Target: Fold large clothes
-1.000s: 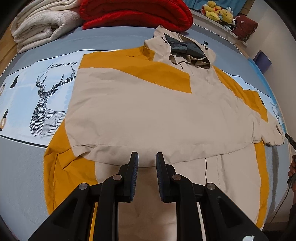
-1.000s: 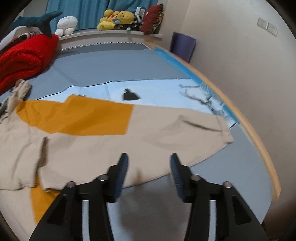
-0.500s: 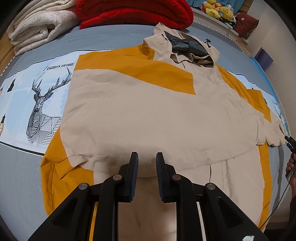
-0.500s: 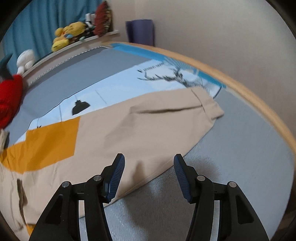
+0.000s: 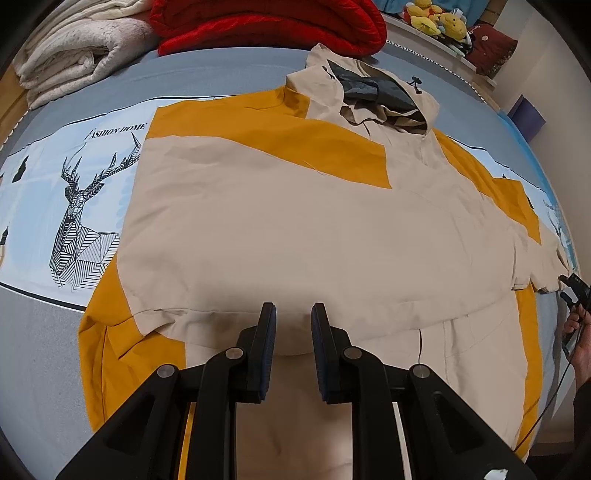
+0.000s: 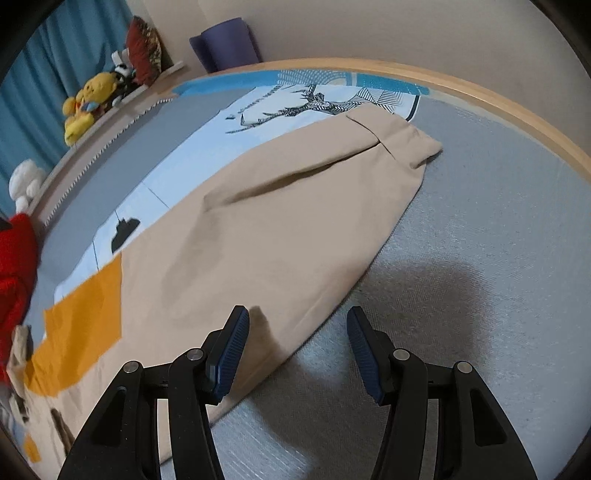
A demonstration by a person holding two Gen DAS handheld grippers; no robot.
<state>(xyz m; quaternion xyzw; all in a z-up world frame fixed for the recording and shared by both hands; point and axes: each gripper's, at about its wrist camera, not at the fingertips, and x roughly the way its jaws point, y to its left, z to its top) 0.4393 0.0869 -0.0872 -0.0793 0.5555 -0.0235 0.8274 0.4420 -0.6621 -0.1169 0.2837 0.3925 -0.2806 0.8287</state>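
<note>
A large beige and mustard hooded jacket (image 5: 295, 229) lies flat on the bed, hood (image 5: 373, 92) at the far end, one sleeve folded across the body. My left gripper (image 5: 293, 314) hovers over the lower part of the jacket, its jaws a narrow gap apart and empty. In the right wrist view the other sleeve (image 6: 280, 236) stretches out to the right, its cuff (image 6: 402, 144) near the bed's edge. My right gripper (image 6: 295, 321) is open wide and empty, just above the sleeve's near edge.
The bed has a grey cover (image 6: 461, 258) with a deer-print strip (image 5: 74, 221). A red blanket (image 5: 266, 22) and a folded white blanket (image 5: 81, 48) lie at the head. Plush toys (image 6: 85, 107) sit on a ledge. A wooden bed rim (image 6: 517, 122) runs beside the wall.
My right gripper has swung to the right along the sleeve toward the cuff and moved closer to it. My left gripper has hardly moved and keeps its narrow gap.
</note>
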